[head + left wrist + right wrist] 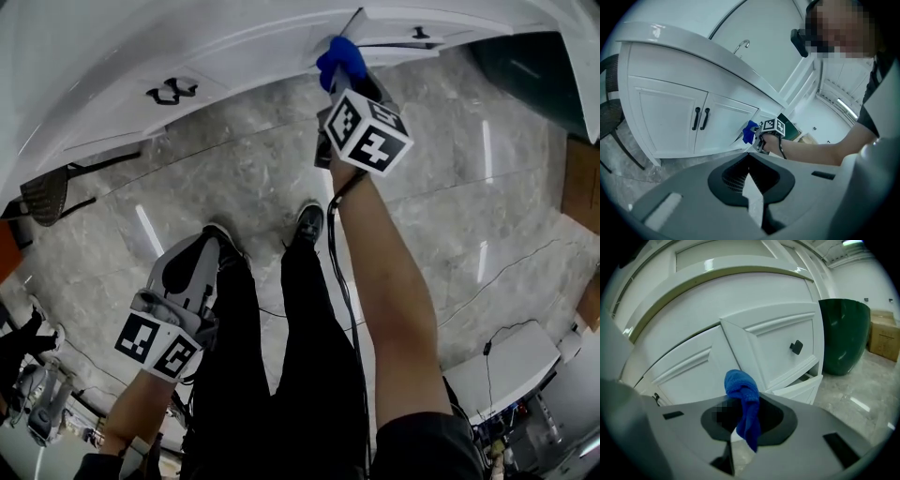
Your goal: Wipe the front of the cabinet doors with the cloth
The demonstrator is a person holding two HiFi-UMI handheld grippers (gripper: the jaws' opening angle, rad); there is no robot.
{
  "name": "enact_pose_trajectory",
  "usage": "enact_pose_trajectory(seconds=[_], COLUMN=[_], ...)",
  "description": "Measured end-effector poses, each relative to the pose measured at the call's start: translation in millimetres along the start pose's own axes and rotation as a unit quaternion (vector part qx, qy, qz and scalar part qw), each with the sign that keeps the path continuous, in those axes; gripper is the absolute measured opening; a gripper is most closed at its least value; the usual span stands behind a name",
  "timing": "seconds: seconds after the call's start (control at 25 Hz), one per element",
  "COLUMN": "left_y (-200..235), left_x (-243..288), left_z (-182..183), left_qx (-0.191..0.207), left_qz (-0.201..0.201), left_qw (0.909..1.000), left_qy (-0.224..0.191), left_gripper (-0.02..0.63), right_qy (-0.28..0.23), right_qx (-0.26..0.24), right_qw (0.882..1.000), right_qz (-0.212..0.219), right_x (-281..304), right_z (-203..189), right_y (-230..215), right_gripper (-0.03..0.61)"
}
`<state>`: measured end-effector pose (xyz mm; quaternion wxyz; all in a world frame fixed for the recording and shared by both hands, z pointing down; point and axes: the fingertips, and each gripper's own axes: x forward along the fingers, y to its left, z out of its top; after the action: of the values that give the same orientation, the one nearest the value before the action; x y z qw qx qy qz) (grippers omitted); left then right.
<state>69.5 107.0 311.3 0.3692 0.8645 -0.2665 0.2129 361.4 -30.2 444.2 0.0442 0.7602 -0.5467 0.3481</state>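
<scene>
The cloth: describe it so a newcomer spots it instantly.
Find the white cabinet under the countertop. At its right end, the right tool grips a bunched cloth. It is the only bright blue thing against all that white.

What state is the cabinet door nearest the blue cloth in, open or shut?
Open: the knobbed door angles outward from the cabinet front, beside the cloth.

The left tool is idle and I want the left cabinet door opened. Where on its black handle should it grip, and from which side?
Grip the black handle at mid-length. Come straight at the front of the left door, with the jaws spanning the handle sideways. It is a slim upright bar that bows off the panel and appears fixed only at its ends.
</scene>
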Motion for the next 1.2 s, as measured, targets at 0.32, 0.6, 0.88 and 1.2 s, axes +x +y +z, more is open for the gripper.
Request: enact_pose_trajectory(seconds=[0.32, 0.6, 0.88, 1.2], left_y=[52, 102, 125, 83], left_x=[-49, -73, -65, -5], left_z=[-6, -6, -25, -34], left_qx=[-0.024, -0.036, -0.054, -0.059], left_qz=[0.023, 0.046, 0.065, 0.041], left_qw=[0.9993, 0.9979, 0.9963, 0.9974], left_qy=[-0.014, -0.027, -0.013, 0.007], left_gripper=[0.0, 0.0, 0.0, 0.0], right_qy=[0.041, 0.052, 0.053, 0.019], right_qx=[-0.051, -0.133, -0.134, -0.127], right_qw=[0.995, 0.976, 0.976, 0.985], right_qz=[0.074, 0.163, 0.163, 0.117], right_x=[-2, 29, 52, 64], right_z=[-60, -112, -118, -79], right_y=[114, 212, 210, 117], right_gripper=[0.069, 0.069, 0.069, 0.069])
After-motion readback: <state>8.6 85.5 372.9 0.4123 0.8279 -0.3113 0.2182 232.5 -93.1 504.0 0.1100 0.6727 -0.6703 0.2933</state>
